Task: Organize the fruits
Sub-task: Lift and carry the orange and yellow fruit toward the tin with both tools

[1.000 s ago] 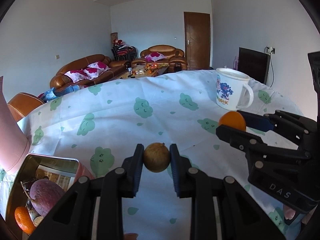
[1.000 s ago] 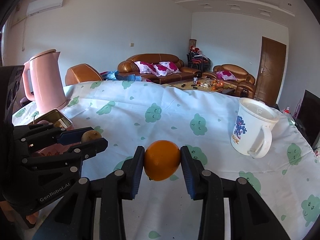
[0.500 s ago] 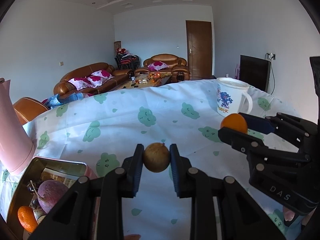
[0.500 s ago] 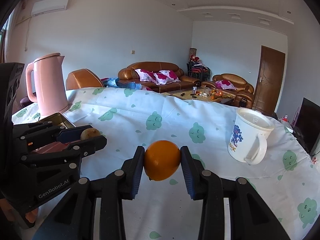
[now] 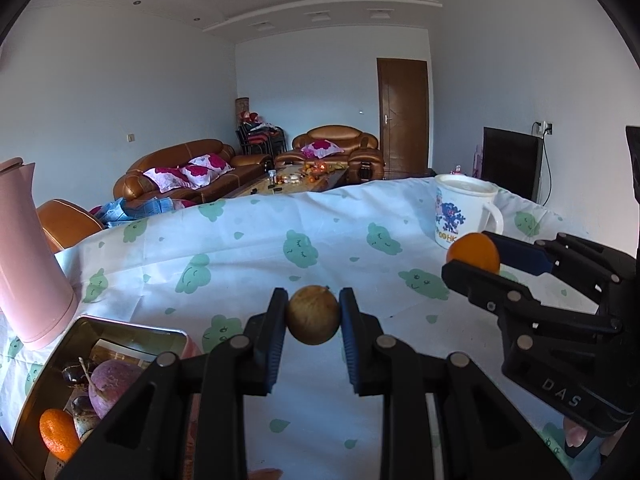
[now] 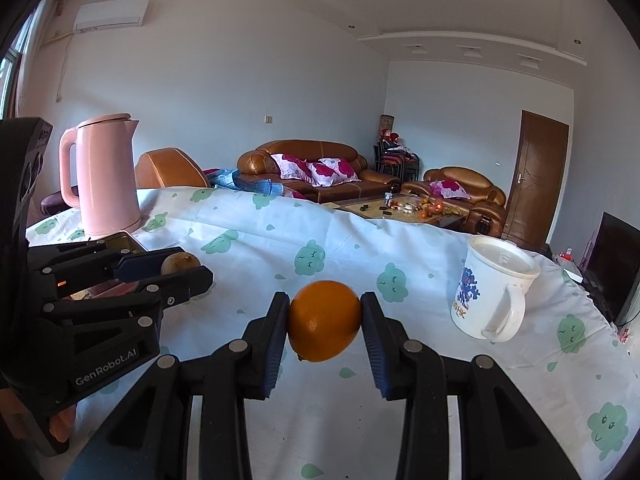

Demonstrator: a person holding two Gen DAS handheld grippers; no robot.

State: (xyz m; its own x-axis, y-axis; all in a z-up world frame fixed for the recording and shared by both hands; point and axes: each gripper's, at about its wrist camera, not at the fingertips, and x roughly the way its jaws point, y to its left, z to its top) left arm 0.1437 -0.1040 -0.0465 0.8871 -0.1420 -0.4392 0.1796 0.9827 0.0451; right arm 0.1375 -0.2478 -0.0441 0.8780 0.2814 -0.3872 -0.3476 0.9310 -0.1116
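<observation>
My left gripper (image 5: 313,316) is shut on a small brown round fruit (image 5: 313,315) and holds it above the table. It also shows in the right wrist view (image 6: 181,265), at the left. My right gripper (image 6: 325,322) is shut on an orange (image 6: 324,321), held above the cloth. The orange also shows in the left wrist view (image 5: 473,252), at the right. A metal tin (image 5: 132,328) at the lower left holds a purple-red round fruit (image 5: 113,387), a small orange (image 5: 58,433) and dark fruits.
A pink kettle (image 6: 105,174) stands at the table's left, beside the tin. A white printed mug (image 6: 491,293) stands at the right. The table carries a white cloth with green prints (image 6: 280,240). Sofas and a coffee table lie beyond.
Both grippers have risen and tilted up with their fruits still held. More of the room and the kettle shows now.
</observation>
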